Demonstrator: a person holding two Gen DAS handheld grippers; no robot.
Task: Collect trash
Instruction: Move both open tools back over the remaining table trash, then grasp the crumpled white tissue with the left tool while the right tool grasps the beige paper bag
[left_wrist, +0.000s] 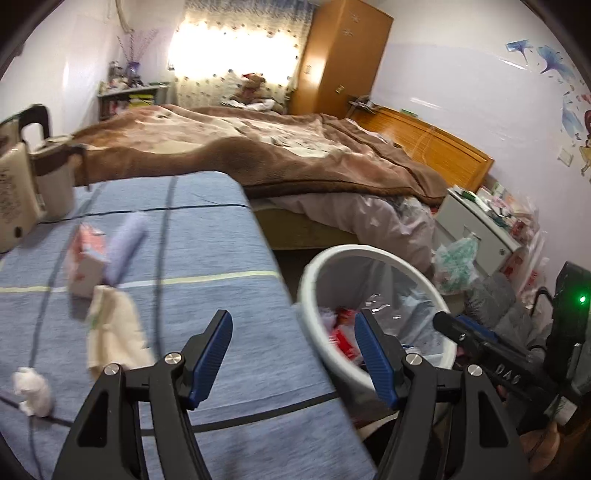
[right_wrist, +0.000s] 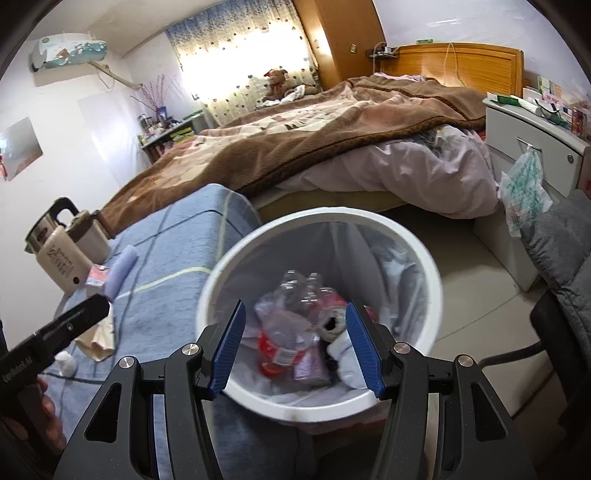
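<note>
Two handheld grippers are working in a bedroom, beside a table covered in blue striped cloth (left_wrist: 207, 258); a white trash bin (right_wrist: 436, 295) is standing on the floor just right of the table's near edge, probably placed there so scraps can be dropped straight off the side. The right gripper (right_wrist: 295, 347) is hovering directly over the bin's mouth, its blue pads spread wide and gripping nothing; crushed plastic bottles (right_wrist: 295, 295) and red wrappers are lying inside, so a drop looks finished. The left gripper (left_wrist: 293, 354) is sitting low over the table's right edge, jaws likewise released and empty; it seems to be turning toward the remaining litter. That litter is lying on the left part of the cloth: a small carton (left_wrist: 86, 258), a pale purple roll (left_wrist: 125, 247) touching it, a cream cloth (left_wrist: 114, 328) nearer, and a crumpled white tissue (left_wrist: 32, 393) nearest. A kettle (left_wrist: 55, 177) is standing at the far left; an unmade bed (left_wrist: 277, 147) is filling the background.
</note>
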